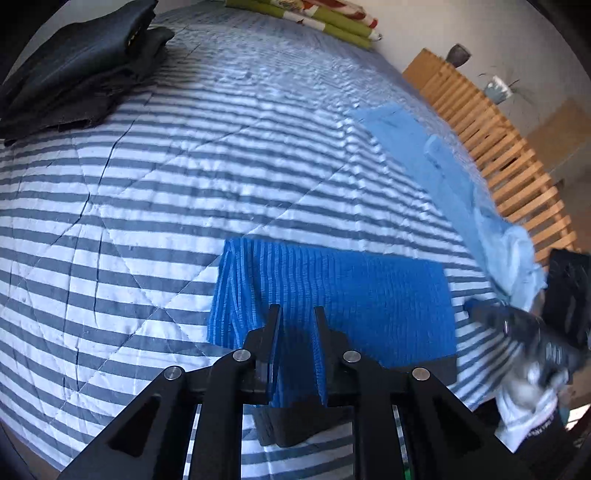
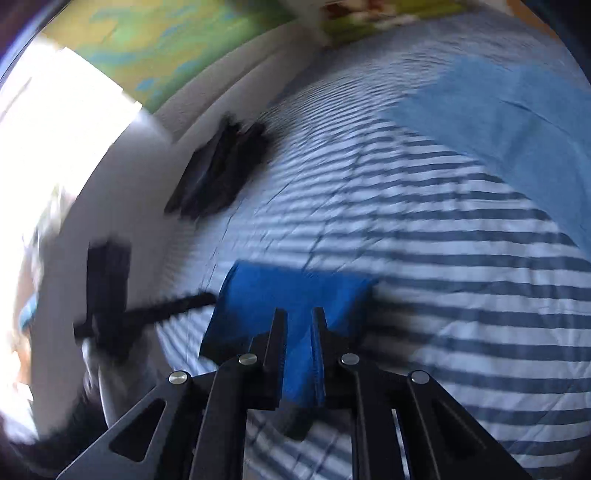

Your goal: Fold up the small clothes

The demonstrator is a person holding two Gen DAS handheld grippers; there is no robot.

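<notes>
A bright blue ribbed cloth [image 1: 351, 291] lies folded into a rectangle on the striped bed cover [image 1: 166, 184]. Its near edge is lifted off the cover. My left gripper [image 1: 297, 317] is shut on that edge near the left end, with blue fabric running up between its fingers. My right gripper [image 2: 299, 321] is shut on the same blue cloth [image 2: 288, 291] further right. The right wrist view is blurred by motion. It shows the left gripper [image 2: 110, 295] as a dark smear at the cloth's left side. The right gripper [image 1: 517, 328] appears blurred at the right of the left wrist view.
A light blue garment [image 1: 424, 147] lies spread along the bed's right side, also in the right wrist view [image 2: 517, 125]. A stack of dark folded clothes [image 1: 74, 66] sits at the far left. Beyond are a green patterned pillow [image 1: 314, 16] and a wooden slatted frame [image 1: 498, 147].
</notes>
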